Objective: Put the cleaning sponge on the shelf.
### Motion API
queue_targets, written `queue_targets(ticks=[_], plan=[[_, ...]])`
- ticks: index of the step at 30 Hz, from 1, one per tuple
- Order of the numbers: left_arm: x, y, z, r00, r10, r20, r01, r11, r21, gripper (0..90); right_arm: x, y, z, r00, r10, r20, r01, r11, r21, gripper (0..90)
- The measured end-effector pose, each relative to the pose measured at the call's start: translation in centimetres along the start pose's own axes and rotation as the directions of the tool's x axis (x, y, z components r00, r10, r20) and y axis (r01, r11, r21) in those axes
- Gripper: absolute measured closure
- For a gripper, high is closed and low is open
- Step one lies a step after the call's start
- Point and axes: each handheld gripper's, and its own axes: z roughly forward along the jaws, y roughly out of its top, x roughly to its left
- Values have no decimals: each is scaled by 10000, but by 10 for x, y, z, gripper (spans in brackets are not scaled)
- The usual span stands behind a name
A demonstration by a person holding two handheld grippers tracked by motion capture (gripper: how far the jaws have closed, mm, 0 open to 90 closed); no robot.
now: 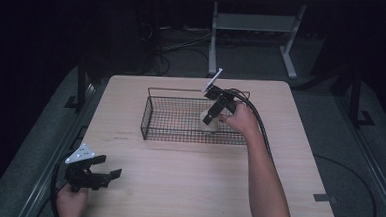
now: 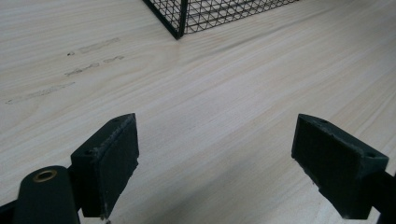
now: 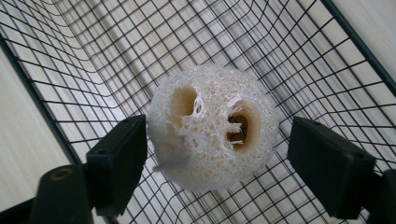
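Note:
A pale, round loofah sponge (image 3: 210, 135) with two holes lies on the floor of a black wire basket (image 1: 169, 132), toward its right end (image 1: 209, 123). My right gripper (image 3: 219, 128) reaches down into the basket (image 3: 93, 46) and stands open around the sponge. Its left jaw is at the sponge's edge, and a small gap separates the right jaw from it. In the high view this gripper (image 1: 209, 118) comes in from the basket's right side. My left gripper (image 1: 109, 166) hovers open and holds nothing, low over the table's front left (image 2: 217, 123).
The basket sits at the middle back of the light wooden table (image 1: 202, 189), and its near corner (image 2: 180, 28) shows ahead of the left gripper. Cables trail from both grippers. A table frame (image 1: 255, 26) stands on the dark floor behind.

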Motion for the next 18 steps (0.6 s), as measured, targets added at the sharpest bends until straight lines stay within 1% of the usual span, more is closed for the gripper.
queue_targets(ticks=[3, 5, 6, 10, 11, 14, 16, 18], plan=[[1, 0, -1, 10000, -59, -1, 59, 10000, -39, 137, 0, -1, -4, 10000, -63, -33, 63, 10000, -57, 175], [1, 0, -1, 10000, -67, -7, 67, 10000, -47, 137, 1, -1, -5, 10000, -27, -45, 27, 10000, -76, 173], [1, 0, 0, 10000, -61, -21, 61, 10000, -18, 137, 1, -2, -10, 10000, -66, -34, 65, 9996, -257, 169], [0, 0, 0, 10000, -4, -1, 4, 10000, 7, 137, 1, -3, -15, 10000, -83, 9, 83, 9993, -352, 161], [0, 0, 0, 10000, -4, 3, 4, 10000, 2, 137, 1, -5, -18, 10000, -38, -39, 36, 9992, -395, 161], [0, 0, 0, 10000, 41, -8, -41, 10000, 17, 137, 2, -6, -21, 9999, -111, -12, 111, 9989, -448, 161], [0, 0, 1, 10000, 39, -6, -39, 10000, 38, 137, 4, -6, -25, 9999, -138, -74, 134, 9986, -510, 161], [0, 0, 1, 10000, 30, 24, -30, 10000, 26, 136, 5, -7, -28, 9997, -237, 29, 239, 9982, -555, 161]])
